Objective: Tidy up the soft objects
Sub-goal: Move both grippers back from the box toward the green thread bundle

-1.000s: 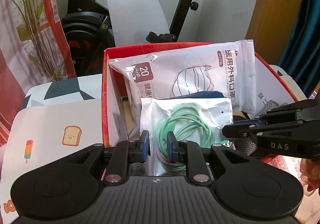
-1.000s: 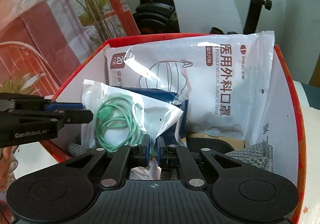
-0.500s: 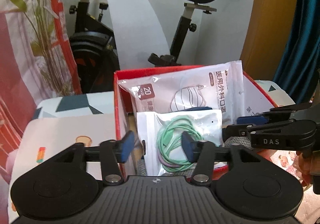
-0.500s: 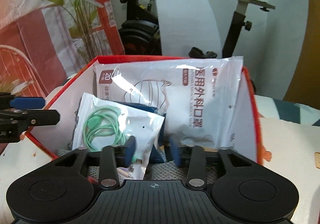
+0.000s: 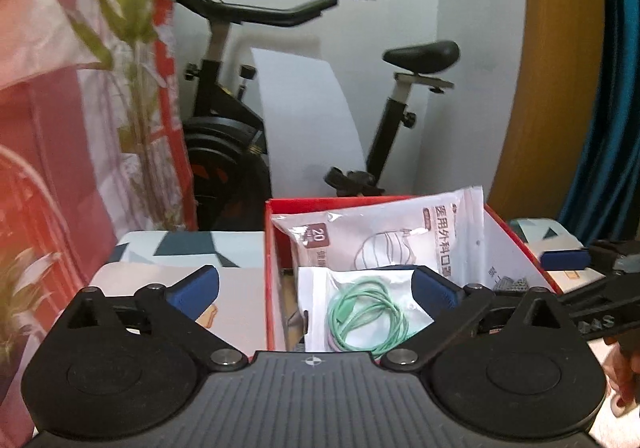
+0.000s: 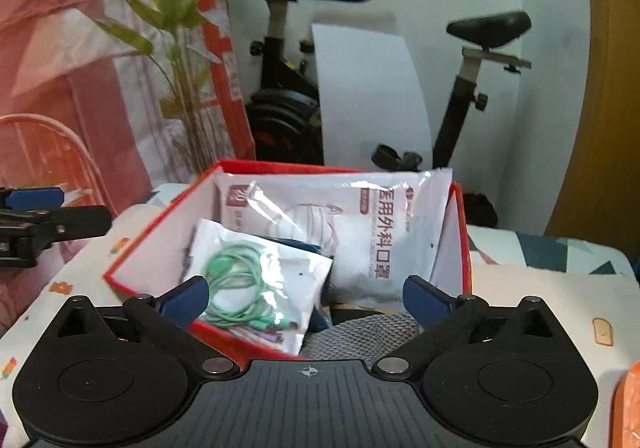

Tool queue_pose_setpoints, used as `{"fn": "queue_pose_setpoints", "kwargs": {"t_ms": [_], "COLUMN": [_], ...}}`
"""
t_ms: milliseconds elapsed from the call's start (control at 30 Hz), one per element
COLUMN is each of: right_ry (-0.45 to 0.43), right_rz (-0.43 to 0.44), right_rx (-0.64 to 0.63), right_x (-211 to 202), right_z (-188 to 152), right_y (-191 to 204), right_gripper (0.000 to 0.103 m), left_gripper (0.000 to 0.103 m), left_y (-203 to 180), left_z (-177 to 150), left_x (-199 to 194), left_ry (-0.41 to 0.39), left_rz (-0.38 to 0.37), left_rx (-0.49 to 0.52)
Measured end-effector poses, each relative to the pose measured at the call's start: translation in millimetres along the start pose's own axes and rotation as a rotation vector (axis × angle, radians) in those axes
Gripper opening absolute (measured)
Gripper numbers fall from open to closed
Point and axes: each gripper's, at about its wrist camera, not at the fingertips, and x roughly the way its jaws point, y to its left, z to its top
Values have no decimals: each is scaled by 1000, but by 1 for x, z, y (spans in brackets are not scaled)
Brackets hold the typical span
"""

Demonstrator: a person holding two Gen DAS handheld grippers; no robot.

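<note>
Both our grippers opening above the red box (image 5: 276, 276), nothing between either pair of jaws.

On the mask packet (image 6: 384, 232) leaning against the box's far wall we read "20" on a dark red patch and large Chinese characters, 医用外科口罩, down its side; the smaller print is too blurred to read. In front of it stands the clear bag of green cable (image 5: 366, 314), also inside the box, with a grey knitted cloth (image 6: 360, 336) at the near wall. Our left gripper (image 5: 316, 288) points slightly downward at the box, blue pads spread wide and still parting. Our right gripper (image 6: 306, 294) is angled likewise, jaws still spreading; from the left view its side shows lettering ending "AS".
</note>
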Motion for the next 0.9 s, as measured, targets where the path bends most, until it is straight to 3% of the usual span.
{"fn": "queue_pose_setpoints", "kwargs": {"t_ms": [167,467,900], "right_ry": [-25,-73,-126], "right_rz": [0,-31,-56], "right_rx": [9,37,68], "right_x": [-29,-84,-140], "right_z": [-7,-34,-71], "right_y": [6,9,6], "right_gripper": [103,103,103], "left_gripper": [103,103,103], "left_y": [-5,-6,32], "left_z": [-6,-16,4], "left_x": [-24,-83,-181], "left_ry": [-15,-43,-143], "left_rz": [71,65,174], "left_rx": [1,51,183]}}
